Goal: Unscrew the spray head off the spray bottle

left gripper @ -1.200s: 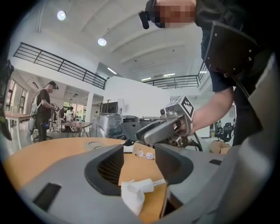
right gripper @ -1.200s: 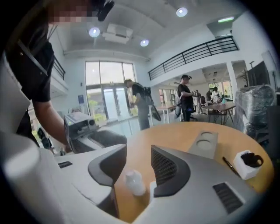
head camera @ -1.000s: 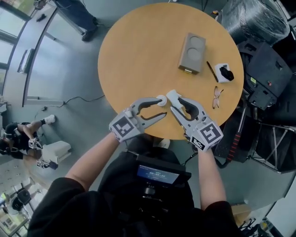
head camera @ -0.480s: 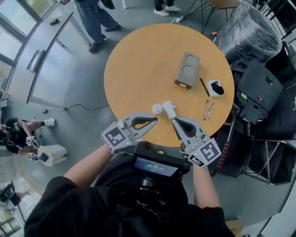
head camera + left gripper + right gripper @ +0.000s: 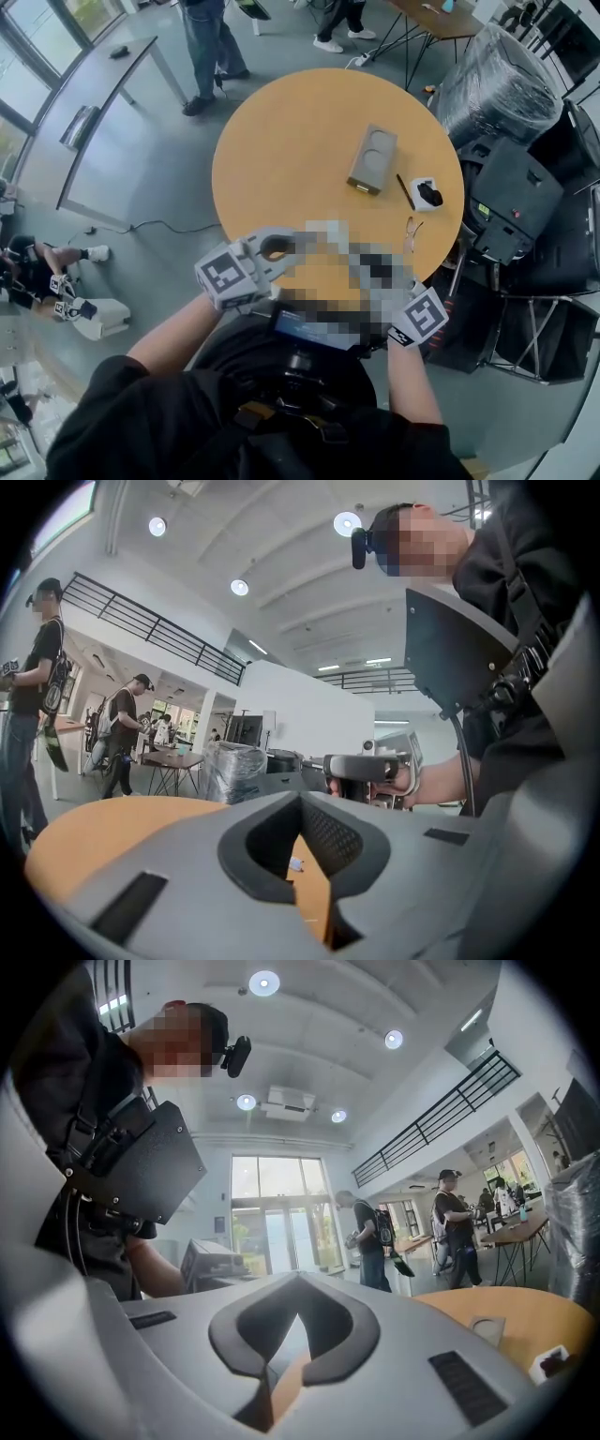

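Both tongs were held above the near edge of the bench [image 5: 272, 141], tips turned toward each other. The left tongs [image 5: 300, 803] were closed together with nothing between the pads. The right tongs [image 5: 298, 1283] were likewise closed and empty. I could not locate the spray bottle: no view showed it, and the head view obscured the space between the tips. Farther out, right of centre, a grey box [image 5: 372, 159] lay on the bench. A pen [image 5: 403, 191] and a small white holder [image 5: 427, 194] lay just to its right. Beyond the far edge, a person [image 5: 208, 42] stood.
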Tool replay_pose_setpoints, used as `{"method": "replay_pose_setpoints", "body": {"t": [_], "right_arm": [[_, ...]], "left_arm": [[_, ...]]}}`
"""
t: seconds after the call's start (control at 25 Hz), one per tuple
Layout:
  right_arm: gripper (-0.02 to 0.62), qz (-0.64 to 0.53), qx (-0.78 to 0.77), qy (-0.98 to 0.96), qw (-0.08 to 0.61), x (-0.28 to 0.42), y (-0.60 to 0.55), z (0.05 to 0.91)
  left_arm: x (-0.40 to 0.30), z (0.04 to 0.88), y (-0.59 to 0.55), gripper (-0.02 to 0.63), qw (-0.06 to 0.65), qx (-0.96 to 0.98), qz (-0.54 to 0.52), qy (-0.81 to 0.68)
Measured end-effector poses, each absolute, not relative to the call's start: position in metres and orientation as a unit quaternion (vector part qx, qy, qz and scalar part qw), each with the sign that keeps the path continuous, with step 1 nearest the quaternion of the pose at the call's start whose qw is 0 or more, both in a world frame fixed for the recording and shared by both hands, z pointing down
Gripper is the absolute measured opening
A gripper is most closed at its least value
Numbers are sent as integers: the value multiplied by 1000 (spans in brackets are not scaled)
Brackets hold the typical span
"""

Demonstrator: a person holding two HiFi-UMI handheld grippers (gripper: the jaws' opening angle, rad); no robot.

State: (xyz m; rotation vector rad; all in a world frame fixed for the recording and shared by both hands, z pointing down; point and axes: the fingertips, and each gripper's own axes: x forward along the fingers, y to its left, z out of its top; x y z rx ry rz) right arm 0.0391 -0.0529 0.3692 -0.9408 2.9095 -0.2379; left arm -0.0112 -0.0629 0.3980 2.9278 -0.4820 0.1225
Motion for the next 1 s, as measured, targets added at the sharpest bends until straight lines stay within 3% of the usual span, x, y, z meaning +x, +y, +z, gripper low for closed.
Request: {"method": "replay_pose_setpoints", "body": {"t": [1.0], "right_arm": [[3, -70, -296, 953, 6, 35, -52, 374]], "left_arm": [[-5, 401, -66, 18, 62, 986, 40, -147]]}}
